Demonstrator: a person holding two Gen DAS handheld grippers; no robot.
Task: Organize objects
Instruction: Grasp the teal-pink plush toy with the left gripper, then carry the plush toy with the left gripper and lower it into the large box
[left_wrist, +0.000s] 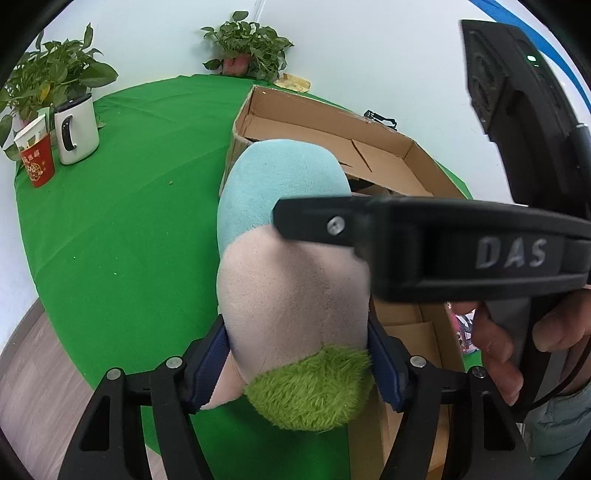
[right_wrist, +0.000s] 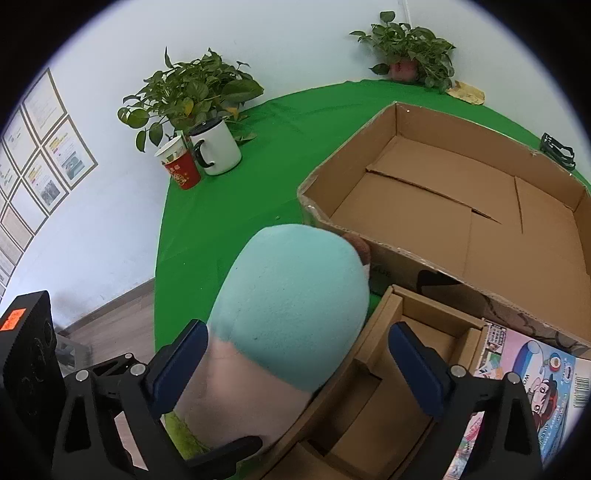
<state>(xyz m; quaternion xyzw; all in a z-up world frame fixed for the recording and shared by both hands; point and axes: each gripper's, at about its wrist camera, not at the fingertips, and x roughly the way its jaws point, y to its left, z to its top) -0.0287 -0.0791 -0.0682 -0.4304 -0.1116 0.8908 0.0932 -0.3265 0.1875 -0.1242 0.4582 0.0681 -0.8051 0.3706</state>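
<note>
A plush toy (left_wrist: 288, 295) with a light-blue top, pinkish middle and fuzzy green end lies on the green cloth beside a large cardboard box. My left gripper (left_wrist: 299, 365) grips it near the green end, a blue pad pressed on each side. My right gripper (right_wrist: 299, 369) straddles the toy's blue part (right_wrist: 295, 295) with its jaws wide. Its left pad is close to the plush and its right pad stands clear over a small box. One right-gripper finger (left_wrist: 332, 225) crosses over the toy in the left wrist view.
The large open cardboard box (right_wrist: 406, 258) is empty. A small compartmented cardboard box (right_wrist: 436, 321) and a colourful printed pack (right_wrist: 535, 376) lie near it. A white mug (right_wrist: 218, 147), a red cup (right_wrist: 183, 171) and two potted plants (right_wrist: 192, 88) stand at the table's far edge.
</note>
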